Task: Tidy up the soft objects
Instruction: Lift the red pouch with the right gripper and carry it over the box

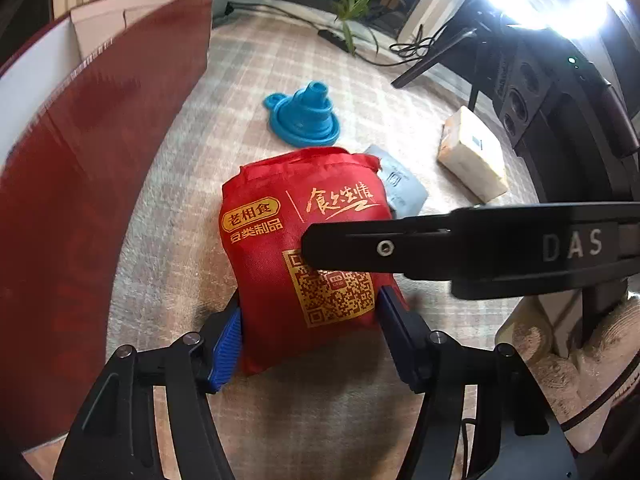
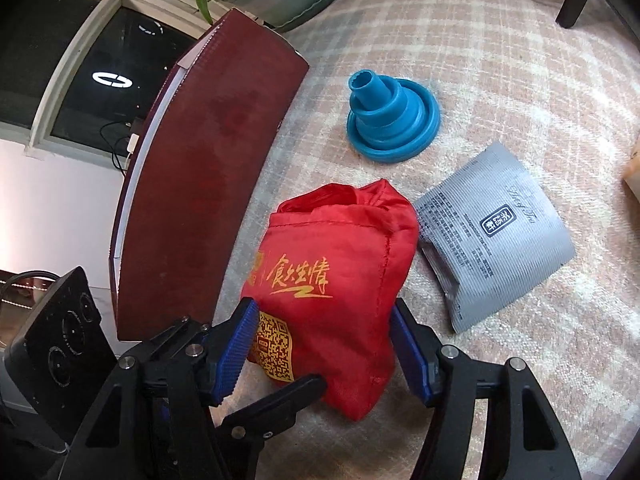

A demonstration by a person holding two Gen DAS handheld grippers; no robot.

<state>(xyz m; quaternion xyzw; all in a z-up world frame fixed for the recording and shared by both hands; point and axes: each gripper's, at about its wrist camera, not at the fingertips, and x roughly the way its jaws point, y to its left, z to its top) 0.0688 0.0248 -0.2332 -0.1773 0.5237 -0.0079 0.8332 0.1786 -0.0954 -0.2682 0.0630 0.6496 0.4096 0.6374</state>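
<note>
Through my left wrist camera, my left gripper (image 1: 308, 320) has its fingers on either side of the red fabric bag (image 1: 296, 236), and both pads press into the lower end of it, so I am clamped on the bag. The bag lies on the plaid cloth (image 1: 248, 72) and stretches away from my fingertips. One finger of my right gripper (image 1: 360, 246) reaches in from the right and lies across the bag just ahead of my pads. Beyond the bag sits a blue folding funnel (image 1: 302, 114); a grey foil packet (image 1: 402, 190) peeps out past the bag's far right corner, and a pale wrapped pack (image 1: 472, 156) lies farther right. A dark red box (image 1: 88, 184) rises at my left.

Through my right wrist camera, my right gripper (image 2: 324, 344) also squeezes the bag (image 2: 340, 272) between its blue pads. The packet (image 2: 496, 236) lies just ahead to the right, the funnel (image 2: 394, 116) farther ahead, the box (image 2: 208, 176) to the left.
</note>
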